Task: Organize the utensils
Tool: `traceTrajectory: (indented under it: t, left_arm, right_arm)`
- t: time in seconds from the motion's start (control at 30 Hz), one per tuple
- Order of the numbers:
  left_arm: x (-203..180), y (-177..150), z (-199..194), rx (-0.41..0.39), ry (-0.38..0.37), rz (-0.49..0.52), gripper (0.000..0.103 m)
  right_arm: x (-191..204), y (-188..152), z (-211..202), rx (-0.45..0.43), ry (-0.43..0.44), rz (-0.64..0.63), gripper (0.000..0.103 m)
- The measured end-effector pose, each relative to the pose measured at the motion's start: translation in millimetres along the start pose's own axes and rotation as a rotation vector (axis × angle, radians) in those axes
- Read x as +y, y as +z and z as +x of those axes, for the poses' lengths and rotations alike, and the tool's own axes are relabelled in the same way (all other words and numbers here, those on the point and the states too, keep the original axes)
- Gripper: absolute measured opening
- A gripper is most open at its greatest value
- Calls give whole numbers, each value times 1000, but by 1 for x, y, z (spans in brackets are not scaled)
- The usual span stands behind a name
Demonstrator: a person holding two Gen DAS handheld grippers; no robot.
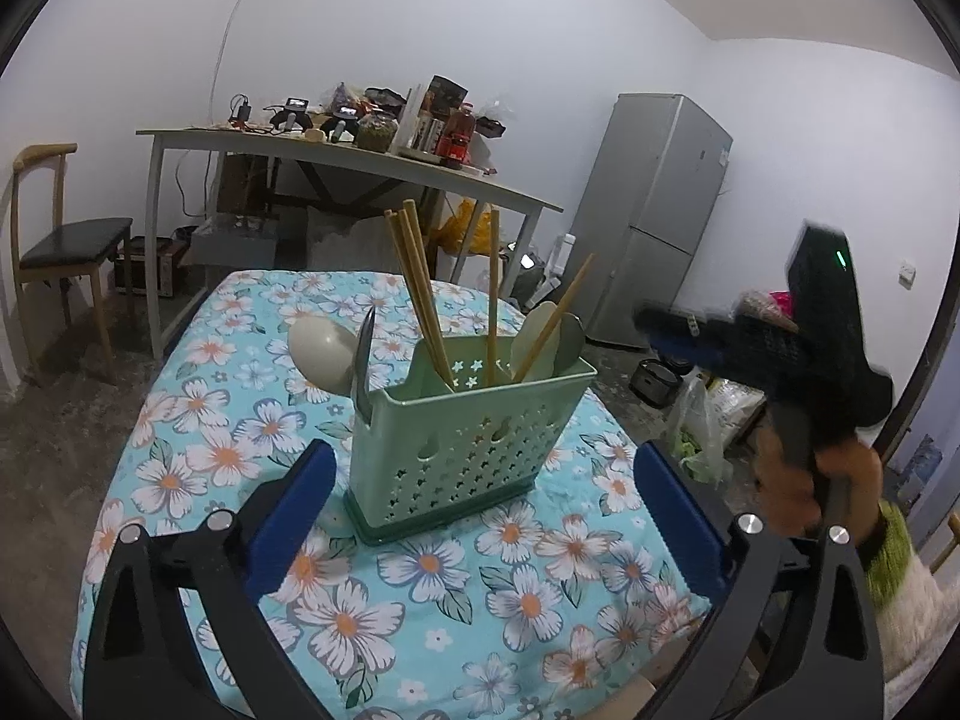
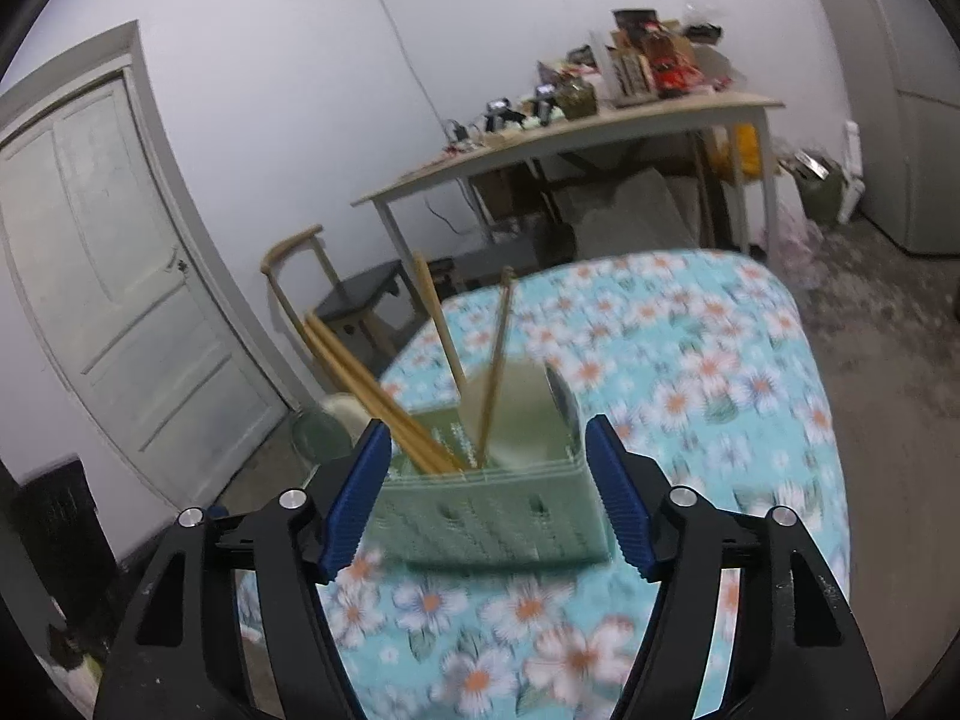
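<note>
Green caddy [image 1: 462, 438] stood upright mid-table on the floral cloth [image 1: 420, 588], both grippers spread wide and holding nothing.

Left gripper [image 1: 486, 516] hung low before the caddy, its blue pads flanking it with open cloth either side and touching nothing; bare cloth ran to the table's far edge behind and its right edge beside. Right gripper [image 2: 486, 498] framed the caddy [image 2: 498, 516] between parted pads, but blur hid whether they touched its walls. Chopsticks [image 1: 420, 294] leaned out of the caddy; a pale spoon [image 1: 321, 351] and a metal utensil [image 1: 364, 360] rose at its left end. In the left view the other tool [image 1: 804, 354] showed at right, smeared, gripped by a hand [image 1: 804, 480], fingers cut off. Caddy base and cloth were blurred in the right view.
</note>
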State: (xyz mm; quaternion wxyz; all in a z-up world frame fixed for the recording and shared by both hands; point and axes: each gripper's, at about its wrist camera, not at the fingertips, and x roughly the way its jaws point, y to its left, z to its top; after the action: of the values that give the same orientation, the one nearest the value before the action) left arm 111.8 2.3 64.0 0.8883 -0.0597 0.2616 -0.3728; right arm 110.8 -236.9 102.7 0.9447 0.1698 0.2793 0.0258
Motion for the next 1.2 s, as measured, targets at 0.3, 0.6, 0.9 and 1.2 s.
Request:
traceTrajectory:
  t: [0.3,0.6,0.9,1.2]
  left_arm:
    - [-12,1,8,3,115,12,97]
    - [-18,-10,14,30,355,-65,98]
    - [-27,-23,27,24,573,-7,98]
    - [-41,-31,39,22,684,78,98]
  right_arm:
    - [-9,-60,-8,87,-77,29,73]
    - [-9,-74,-14,94,-114,-17,80]
    - [-11,-76,-13,91,-141,-44,83]
    - [-16,-79,-3,101,-190,-104,89]
